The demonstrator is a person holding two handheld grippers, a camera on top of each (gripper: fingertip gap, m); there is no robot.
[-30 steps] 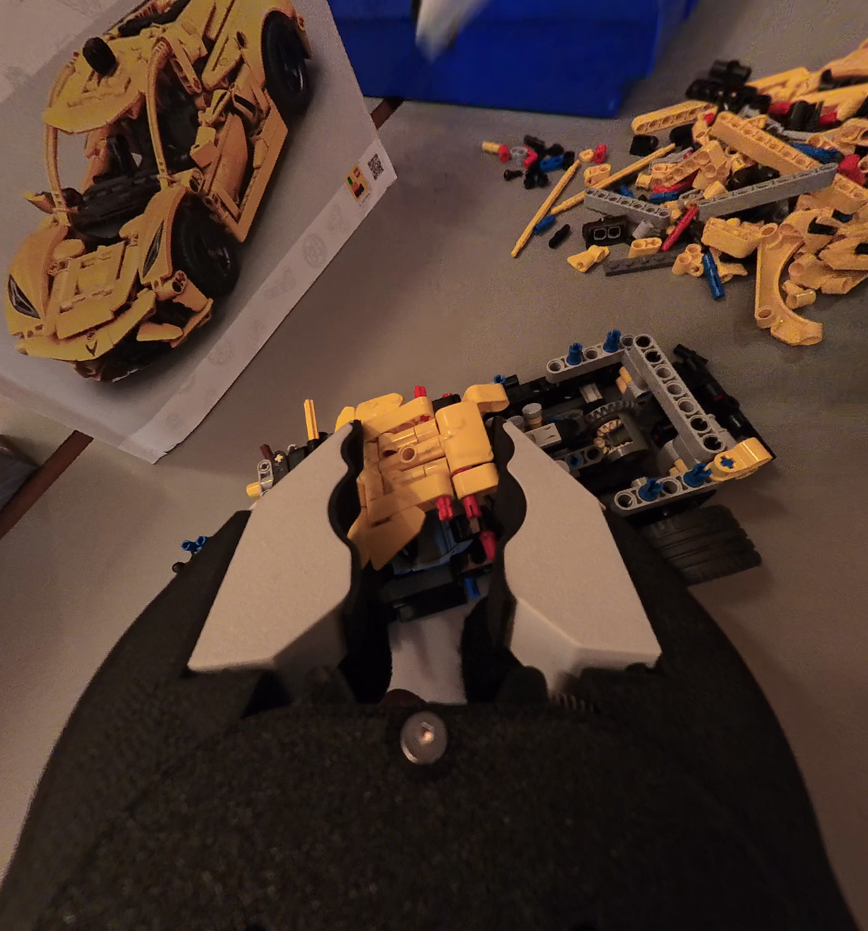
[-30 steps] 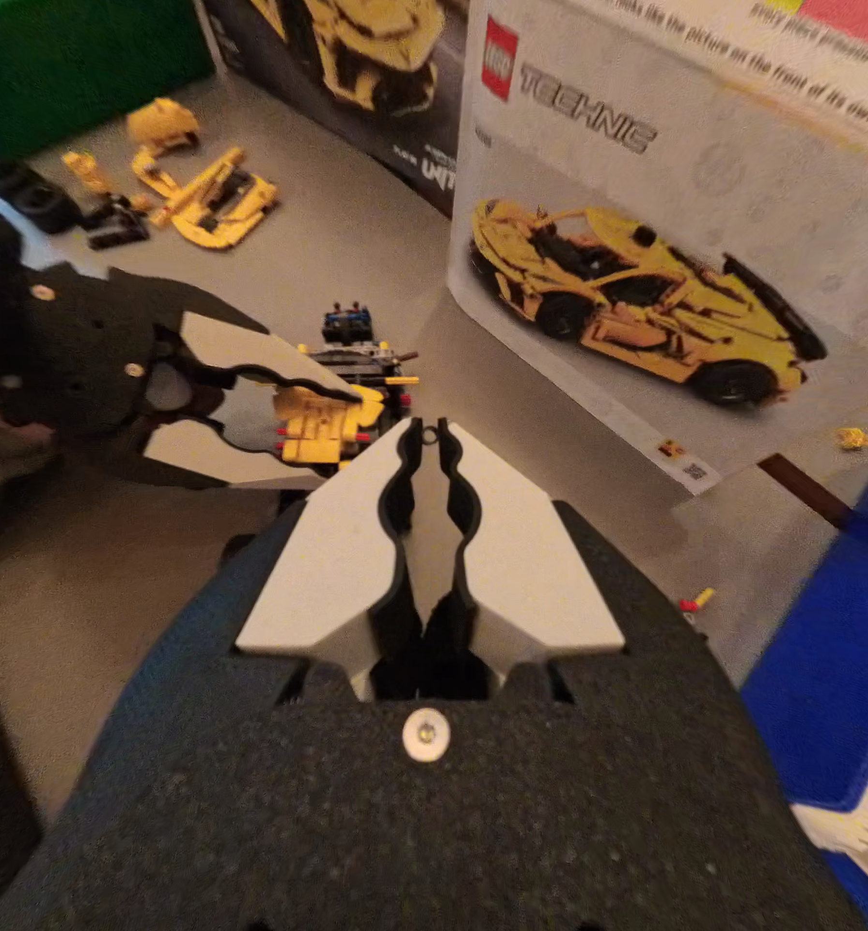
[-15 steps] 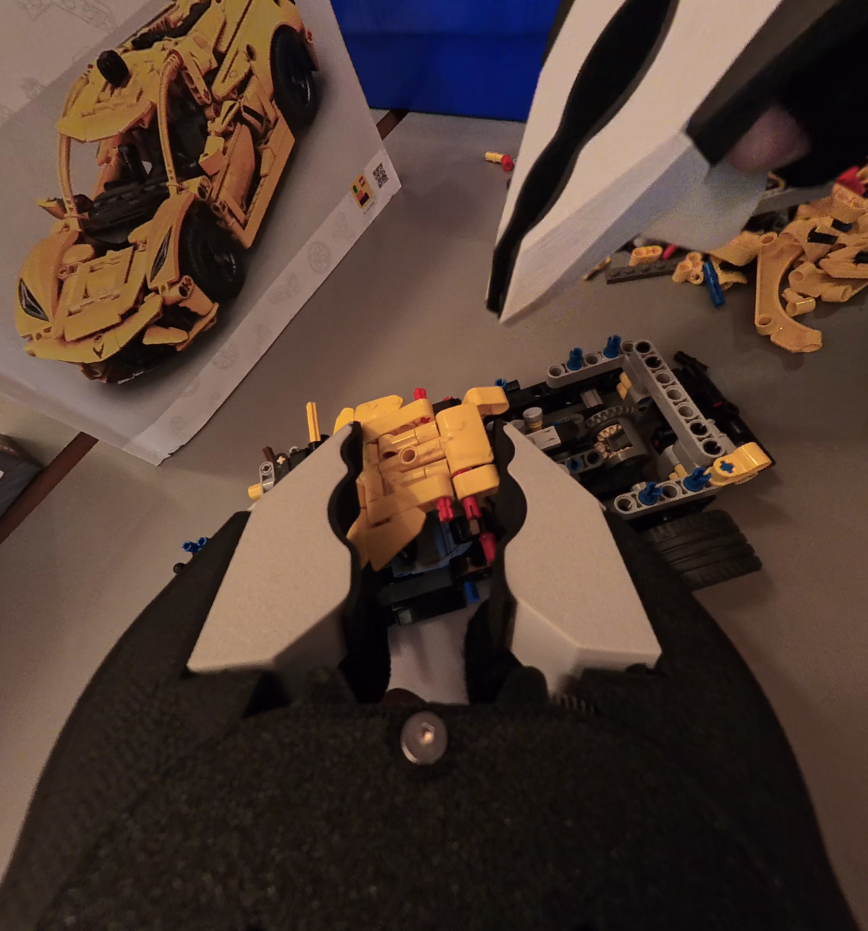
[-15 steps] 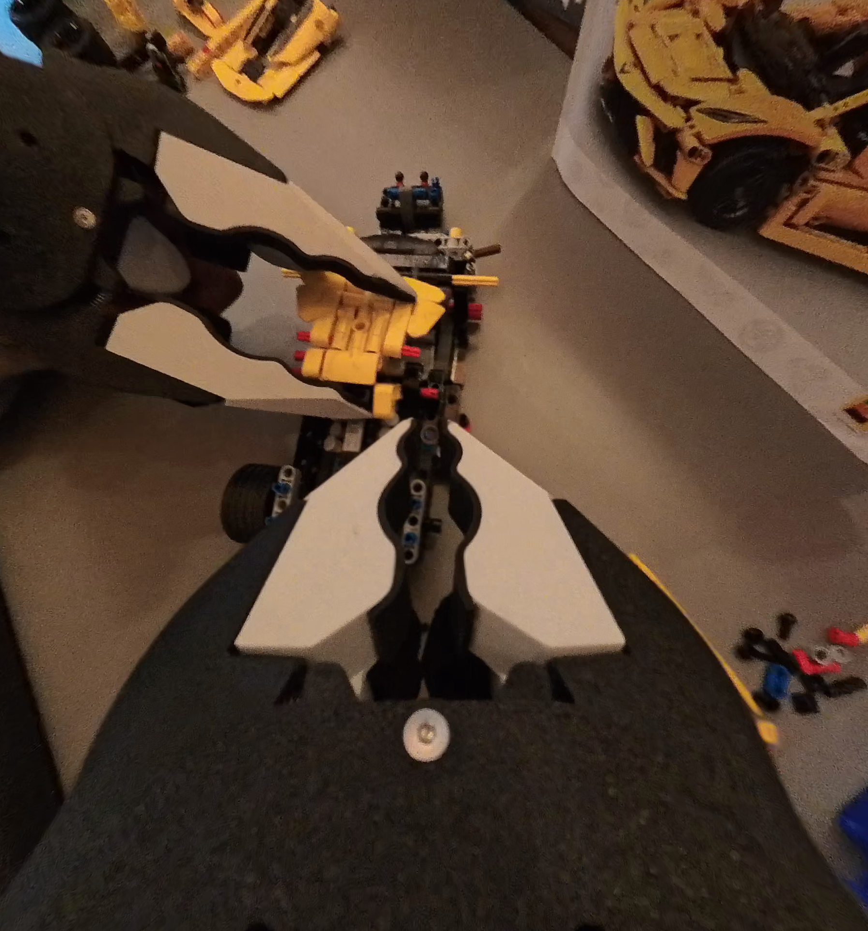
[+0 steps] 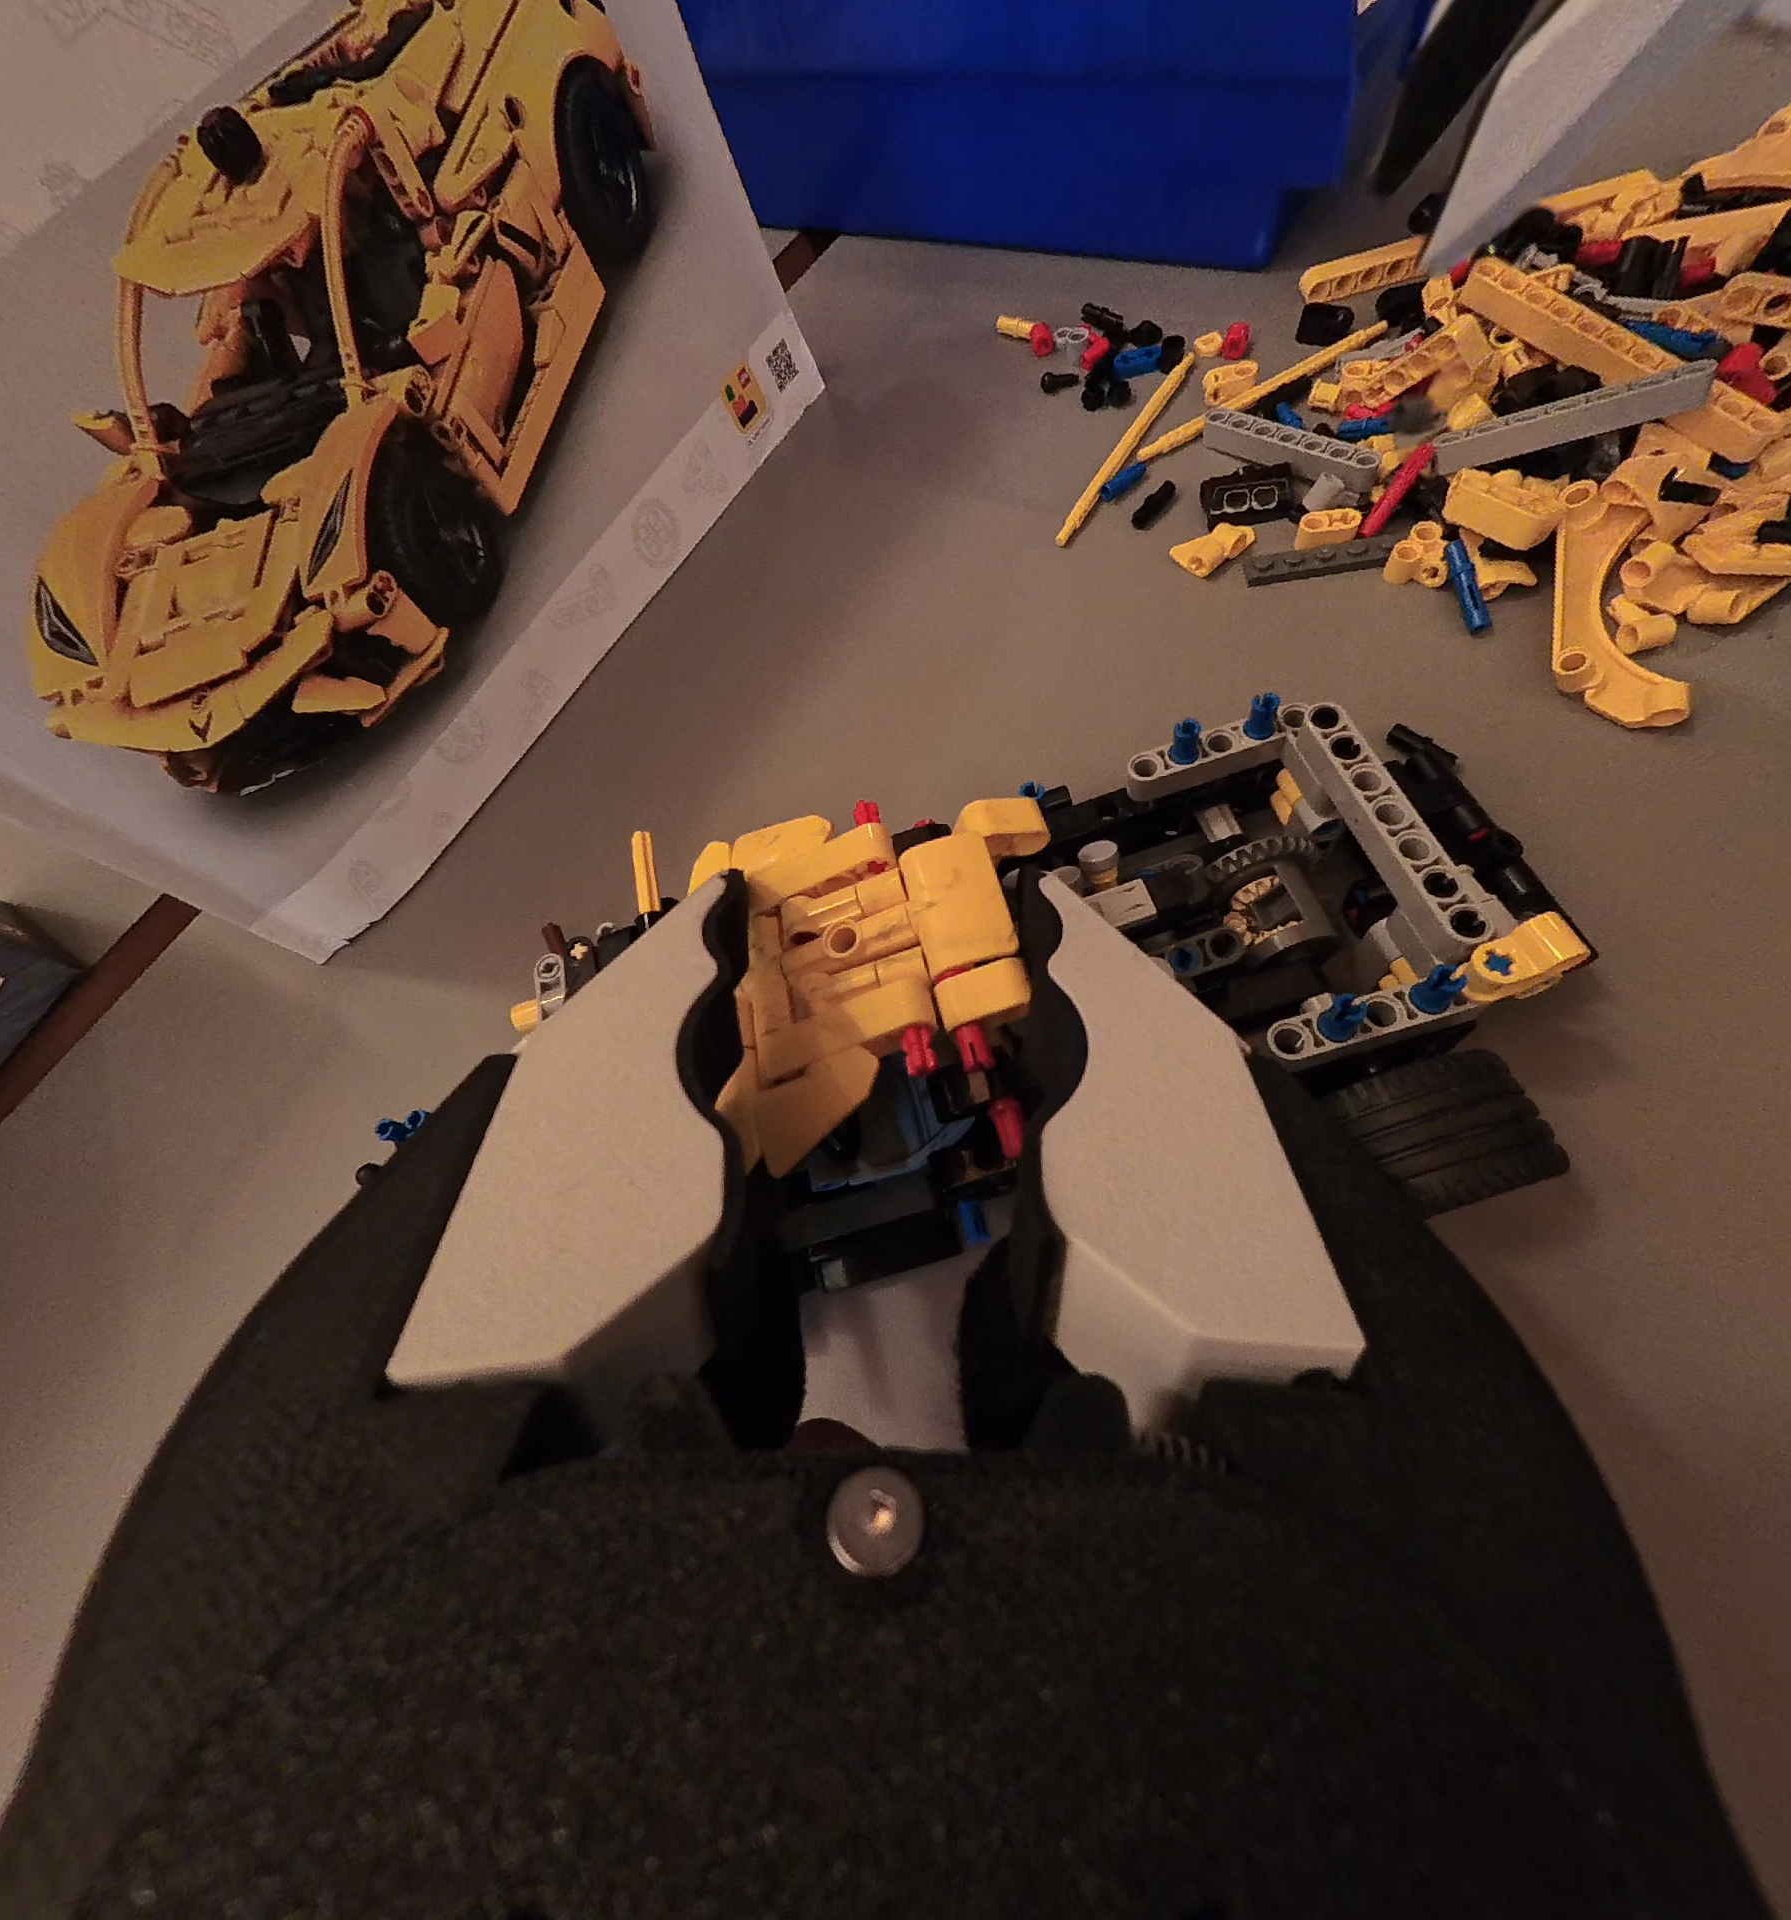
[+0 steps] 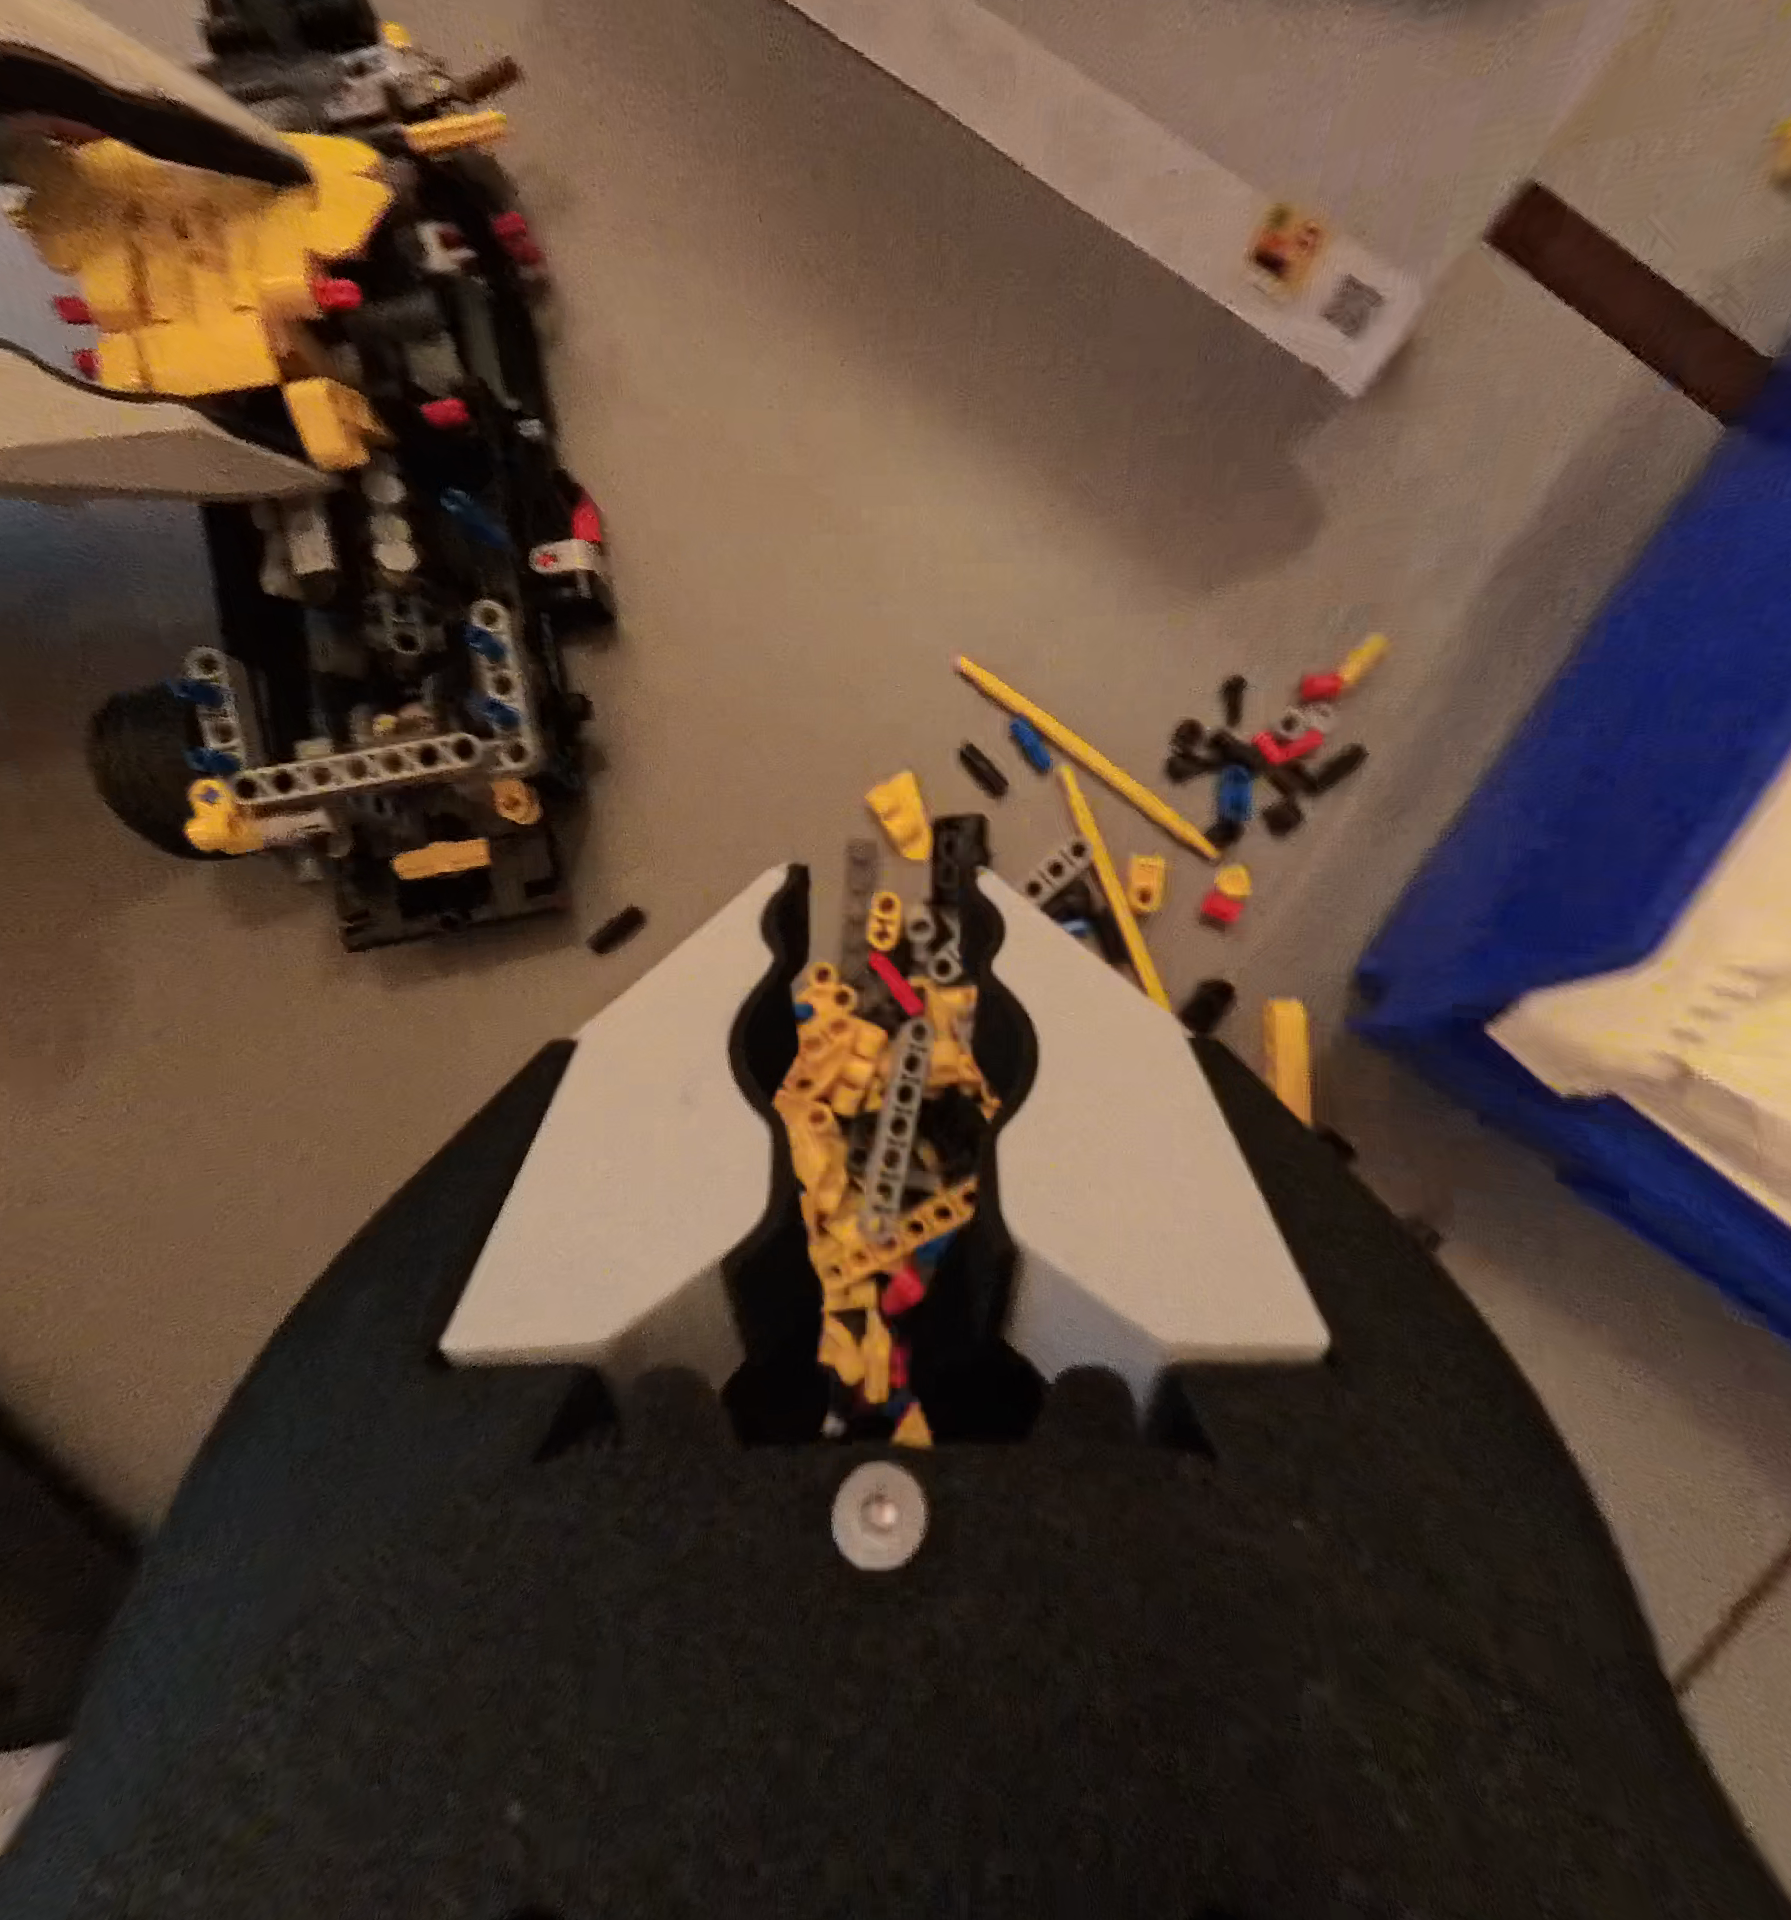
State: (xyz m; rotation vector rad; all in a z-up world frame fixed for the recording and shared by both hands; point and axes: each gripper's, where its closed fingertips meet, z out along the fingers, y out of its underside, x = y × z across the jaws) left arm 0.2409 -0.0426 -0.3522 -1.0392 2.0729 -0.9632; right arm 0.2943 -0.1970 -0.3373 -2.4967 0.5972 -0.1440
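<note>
My left gripper (image 5: pixel 875 914) is clamped on the yellow block (image 5: pixel 891 961) (a knobbly cluster of beams with red pins (image 5: pixel 958 1044) poking out) that sits on top of the chassis (image 5: pixel 1317 904), which lies on the grey table (image 5: pixel 870 623). My right gripper (image 6: pixel 886 883) hangs over the loose pile (image 5: pixel 1597 416) with its jaws parted and nothing between them; whether the tips touch any piece I can't tell, the right view is smeared. To do this well, I'd judge: keep the left squeeze steady and level, since the block is only pinned to the frame and a twist could pop it off, and keep the right tips narrow enough to single out one piece. The pile is hard glossy plastic: yellow perforated beams, curved panels, long grey beams (image 5: pixel 1566 416), small black, blue and red pins. Thin yellow axles (image 6: pixel 1078 758) lie just beside it. The chassis is a black and grey perforated frame with gears in the middle, blue pins at the corners and a ribbed rubber tyre (image 5: pixel 1442 1132) under one end. Gripper fingers (image 5: pixel 579 1143) are smooth matte grey with wavy black inner edges, on a grainy black body. A booklet (image 5: pixel 351 416) showing a yellow car sits at left, a blue bin (image 5: pixel 1016 125) behind.
</note>
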